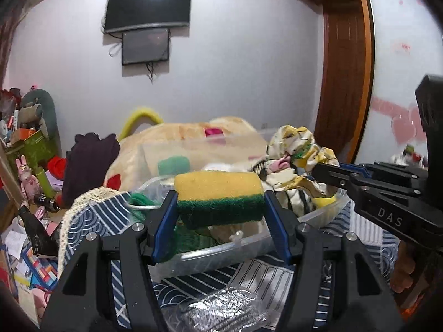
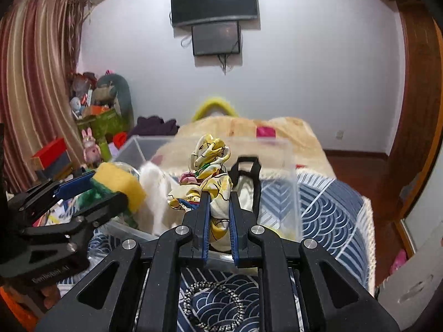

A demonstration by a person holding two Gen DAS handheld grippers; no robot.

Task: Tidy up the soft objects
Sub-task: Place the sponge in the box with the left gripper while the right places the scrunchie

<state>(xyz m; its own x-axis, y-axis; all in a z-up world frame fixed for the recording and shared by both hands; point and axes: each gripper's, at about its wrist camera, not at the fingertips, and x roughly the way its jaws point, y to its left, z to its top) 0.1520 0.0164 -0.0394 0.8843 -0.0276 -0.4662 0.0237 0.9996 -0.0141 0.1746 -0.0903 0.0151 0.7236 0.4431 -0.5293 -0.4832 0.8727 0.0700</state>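
My left gripper point(image 1: 220, 202) is shut on a yellow and green sponge point(image 1: 218, 193) and holds it above the near left part of a clear plastic bin point(image 1: 221, 254). The sponge also shows in the right wrist view point(image 2: 119, 185). My right gripper point(image 2: 218, 196) is shut on a yellow and white patterned cloth point(image 2: 211, 163), bunched up over the bin point(image 2: 285, 193). In the left wrist view the cloth point(image 1: 299, 146) hangs from the right gripper point(image 1: 315, 168) at the bin's right side. The bin holds white fabric, green yarn and a black strap.
The bin stands on a blue wave-patterned cover point(image 2: 329, 207). A silver scouring pad in plastic wrap point(image 1: 221, 310) lies near me. A braided ring point(image 2: 213, 304) lies on the cover. A beige blanket point(image 2: 249, 130) lies behind. Clutter and toys point(image 1: 25, 166) fill the left.
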